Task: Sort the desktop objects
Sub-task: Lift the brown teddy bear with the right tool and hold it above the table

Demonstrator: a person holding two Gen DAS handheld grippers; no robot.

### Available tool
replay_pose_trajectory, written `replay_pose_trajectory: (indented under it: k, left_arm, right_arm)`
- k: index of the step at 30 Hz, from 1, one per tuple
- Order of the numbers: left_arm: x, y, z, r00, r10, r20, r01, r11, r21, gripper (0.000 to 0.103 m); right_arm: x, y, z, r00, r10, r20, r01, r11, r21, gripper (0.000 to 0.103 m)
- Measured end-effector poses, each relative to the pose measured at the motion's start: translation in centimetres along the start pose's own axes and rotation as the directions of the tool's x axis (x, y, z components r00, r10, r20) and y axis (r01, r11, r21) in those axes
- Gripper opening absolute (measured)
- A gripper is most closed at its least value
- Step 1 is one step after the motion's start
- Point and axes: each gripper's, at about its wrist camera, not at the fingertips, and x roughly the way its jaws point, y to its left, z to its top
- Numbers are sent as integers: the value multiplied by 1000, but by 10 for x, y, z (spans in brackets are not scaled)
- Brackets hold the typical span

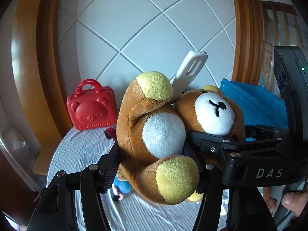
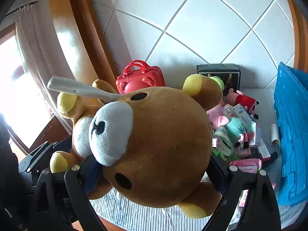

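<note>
The teddy bear [image 2: 163,144] is fuzzy brown plush with yellow and white pile patches. The red case [image 1: 92,107] is glossy moulded plastic, the blue crate [image 2: 292,134] matt plastic. Both tools are matt black. Wrinkled ribbed cloth [image 1: 80,150] covers the tabletop; wall tiles [image 1: 154,28] shine smooth, wood trim [image 1: 28,57] looks varnished.

A bench [image 2: 138,217] draped in a white, wrinkled cloth is carrying everything. At its far edge, toward 11 o'clock in the right wrist view, a red bear-faced case [image 2: 141,77] is standing upright against the tiled wall. A black box [image 2: 219,71] is sitting at 1 o'clock, also at the wall. A heap of small plush toys and packets [image 2: 236,134] is lying at 3 o'clock, with a white roll [image 2: 274,133] beside a blue crate [image 2: 292,134].
</note>
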Motion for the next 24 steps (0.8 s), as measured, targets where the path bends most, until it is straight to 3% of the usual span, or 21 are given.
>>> replay_pose_trajectory:
  k: [8,13,19,24]
  left_arm:
    - [-18,37,18,997,62,36,-61,997,-50,61]
    - [-17,65,11,995,95,-29,-97,993,-74,62]
    - [23,85,-50,975,107,-196,-137,980,-144,62]
    - [74,81,-124,926,83,-367,-165,966,-198,62]
  right_arm:
    - [8,34,29,999,48,8,-47,997,-53,93]
    - [26,61,37,995,85,-44,-88,993,-77,93]
    - [81,65,2,971,117,-209,-131,990,-53,93]
    - [143,42,-65,913,141,-382,-149,989,7,93]
